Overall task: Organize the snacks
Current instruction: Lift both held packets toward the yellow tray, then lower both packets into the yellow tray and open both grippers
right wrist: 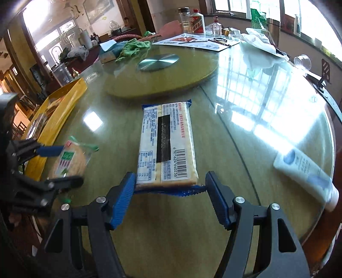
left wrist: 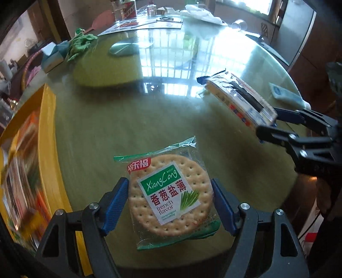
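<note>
Two packs held: your left gripper [left wrist: 171, 205] clamps round cracker pack [left wrist: 171, 196] near yellow box [left wrist: 51, 136]; your right gripper [right wrist: 171, 198] pinches rectangular biscuit pack [right wrist: 166, 145], farther right.

Table: we see a round glass-topped table [right wrist: 245, 136], glossy with window glare.
Centre: a turntable [right wrist: 171, 81] with a metal disc [right wrist: 158, 62].
Left edge: a yellow box [right wrist: 62, 107] of snacks.
Right edge: a white tube [right wrist: 305, 173].
Far side: green cloth [right wrist: 132, 48], tissue box [right wrist: 106, 53], papers [right wrist: 196, 41], bottles [right wrist: 192, 20], white bag [right wrist: 258, 45], tipped glass [right wrist: 302, 61].
Near side: whether the two cracker packs touch the glass, we cannot tell.
</note>
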`<state>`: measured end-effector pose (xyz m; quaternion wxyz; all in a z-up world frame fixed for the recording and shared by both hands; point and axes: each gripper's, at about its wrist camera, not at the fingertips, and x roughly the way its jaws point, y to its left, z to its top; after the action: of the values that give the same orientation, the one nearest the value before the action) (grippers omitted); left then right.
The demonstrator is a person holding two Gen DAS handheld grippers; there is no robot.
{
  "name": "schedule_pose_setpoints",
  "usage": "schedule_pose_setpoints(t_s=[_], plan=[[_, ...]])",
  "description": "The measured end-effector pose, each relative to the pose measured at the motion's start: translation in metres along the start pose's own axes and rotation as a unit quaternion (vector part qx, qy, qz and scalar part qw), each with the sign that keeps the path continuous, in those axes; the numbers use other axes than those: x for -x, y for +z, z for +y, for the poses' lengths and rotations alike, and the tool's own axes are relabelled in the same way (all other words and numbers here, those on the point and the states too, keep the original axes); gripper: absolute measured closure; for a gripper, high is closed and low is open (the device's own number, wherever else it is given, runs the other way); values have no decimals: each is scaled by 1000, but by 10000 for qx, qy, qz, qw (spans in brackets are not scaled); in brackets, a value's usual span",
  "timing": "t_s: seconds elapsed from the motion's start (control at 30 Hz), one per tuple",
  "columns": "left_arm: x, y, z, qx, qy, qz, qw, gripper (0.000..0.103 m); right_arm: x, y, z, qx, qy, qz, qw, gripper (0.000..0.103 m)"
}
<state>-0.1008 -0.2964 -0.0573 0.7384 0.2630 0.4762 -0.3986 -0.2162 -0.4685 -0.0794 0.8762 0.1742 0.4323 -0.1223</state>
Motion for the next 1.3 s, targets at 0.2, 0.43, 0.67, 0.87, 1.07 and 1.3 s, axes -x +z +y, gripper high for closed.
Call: schedule_pose_setpoints(t_s=[0.2,0.43,0.67,0.87,1.07,1.3], plan=[[3,-5,-4,407,204,64,9989,23,-10,16,8,-116,174,68,9998,23],[2,-7,5,649,262,-147,9974,23,-28,31,23,71,-350,63,9993,24],[1,-12,9,650,325,-369,9967,23,-20,20,21,218,-805,22,9965,46],[14,-16,22,981,-417,-648,9922,27,-4,22,18,-158,-174,-255,9994,47],[78,-33,52,1462,-1132,-1607,9695,27,28,36,59,92,410,-745,9963,47],[137,-63,128,2327,-779,-2476,9373,27,38,71,144,705,1373,-839,9844,47]])
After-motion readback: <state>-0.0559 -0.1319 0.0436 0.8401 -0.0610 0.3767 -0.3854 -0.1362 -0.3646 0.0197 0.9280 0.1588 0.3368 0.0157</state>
